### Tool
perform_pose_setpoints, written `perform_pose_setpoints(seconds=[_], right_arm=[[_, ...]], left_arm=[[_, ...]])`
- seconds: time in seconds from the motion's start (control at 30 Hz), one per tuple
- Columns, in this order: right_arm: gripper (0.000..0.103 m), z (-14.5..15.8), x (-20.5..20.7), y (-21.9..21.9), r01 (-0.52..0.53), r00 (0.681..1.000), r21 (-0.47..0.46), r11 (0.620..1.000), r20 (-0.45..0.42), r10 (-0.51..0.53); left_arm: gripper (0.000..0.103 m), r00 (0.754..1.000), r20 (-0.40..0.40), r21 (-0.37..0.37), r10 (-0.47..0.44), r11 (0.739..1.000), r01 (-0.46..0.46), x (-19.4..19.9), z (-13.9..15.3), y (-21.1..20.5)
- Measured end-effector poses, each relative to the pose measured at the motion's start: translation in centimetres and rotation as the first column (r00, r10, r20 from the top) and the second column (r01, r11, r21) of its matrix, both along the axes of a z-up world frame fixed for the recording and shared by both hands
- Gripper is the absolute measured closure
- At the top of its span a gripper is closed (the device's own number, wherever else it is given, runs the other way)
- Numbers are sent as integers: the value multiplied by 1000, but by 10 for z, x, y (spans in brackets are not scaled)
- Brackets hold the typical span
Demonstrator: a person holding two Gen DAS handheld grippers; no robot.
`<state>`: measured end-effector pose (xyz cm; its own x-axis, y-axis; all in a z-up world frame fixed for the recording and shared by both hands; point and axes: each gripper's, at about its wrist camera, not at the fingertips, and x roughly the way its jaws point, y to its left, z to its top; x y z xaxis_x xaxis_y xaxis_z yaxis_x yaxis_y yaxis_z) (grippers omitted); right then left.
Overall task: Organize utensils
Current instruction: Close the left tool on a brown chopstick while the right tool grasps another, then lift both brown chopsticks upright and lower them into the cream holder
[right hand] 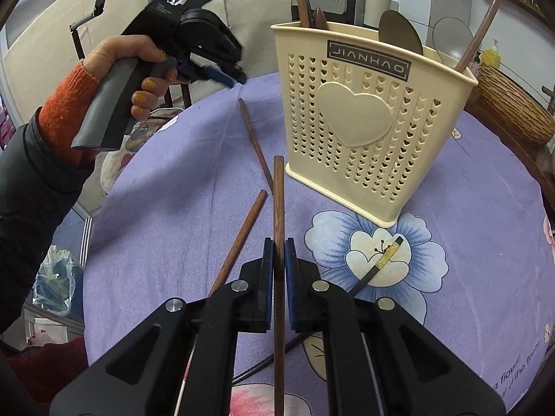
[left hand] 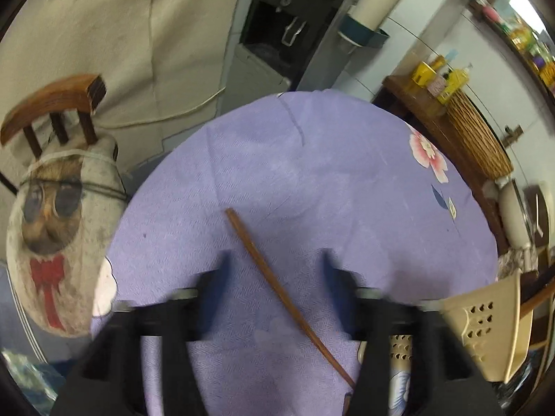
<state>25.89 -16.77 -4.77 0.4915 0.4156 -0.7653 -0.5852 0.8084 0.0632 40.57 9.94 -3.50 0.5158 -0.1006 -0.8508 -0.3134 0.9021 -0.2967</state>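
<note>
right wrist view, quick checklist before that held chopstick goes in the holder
1. Right gripper shut on the held chopstick: ok.
2. Utensil holder upright on the tablecloth: ok.
3. Room in the holder between the spoon and the sticks: cannot tell.
4. Left gripper open and empty, away from the holder: ok.
5. Table cleared: not ok; two brown chopsticks and a black chopstick lie loose.

Home dining corner: floral tablecloth (right hand: pixel 485 294), wooden chair (left hand: pixel 52 104), water dispenser (left hand: pixel 288 27), cutlery holder (right hand: pixel 364 121)
</note>
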Motion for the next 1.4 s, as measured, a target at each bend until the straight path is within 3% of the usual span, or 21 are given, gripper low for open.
perform_pose_setpoints(seconds=[0.13,0.2,0.33,0.47,0.73,0.97,1.07,1.27,1.4], right_arm=[[96,-4,-1,3,0,1000,9,1000,-4,1],[96,-6,0,3,-6,1000,13,1000,-8,6],[96,-7,0,-1,-8,1000,21,1000,-11,8],[96,-9,0,-7,3,1000,29,1000,-20,-2],[96,-10,2,-13,13,1000,47,999,-29,-11],[96,-8,-1,-22,16,1000,60,998,-27,-14],[96,-10,0,-22,20,1000,68,997,-26,-18],[96,-8,2,-29,50,999,94,994,-24,-48],[96,-7,1,-34,74,997,104,992,-25,-72]], left_arm=[[43,997,-82,49,10,999,-6,6,-22,-3],[51,993,-119,90,26,996,-16,11,-31,-6],[56,990,-125,143,60,989,-42,19,-34,-10],[88,989,-147,234,35,972,1,31,-34,-23],[92,991,-130,348,-39,934,83,56,-37,-30],[93,988,-139,353,-70,928,116,64,-37,-18],[94,977,-143,374,-157,906,200,41,-37,-40],[96,963,-115,229,-245,936,266,1,-36,-58],[96,944,-104,210,-314,921,329,-27,-38,-89]])
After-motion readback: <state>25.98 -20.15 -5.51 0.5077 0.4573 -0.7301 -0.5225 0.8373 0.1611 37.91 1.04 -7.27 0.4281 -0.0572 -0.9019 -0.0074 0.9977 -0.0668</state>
